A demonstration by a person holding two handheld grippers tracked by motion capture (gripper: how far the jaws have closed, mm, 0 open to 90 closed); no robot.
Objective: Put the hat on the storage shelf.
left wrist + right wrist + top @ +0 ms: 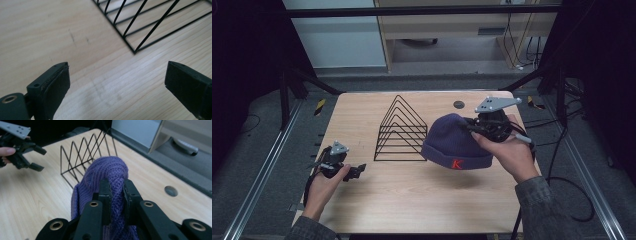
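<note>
Purple knit beanie [455, 142] hangs just right of the wire rack [401, 131], lifted off the table [412, 195], pinched tight in the right claw [117, 192]. Left of the rack, the left claw [357, 171] gapes wide, holding nothing.

Lab: framed rig [412, 10], cables [517, 45]
</note>
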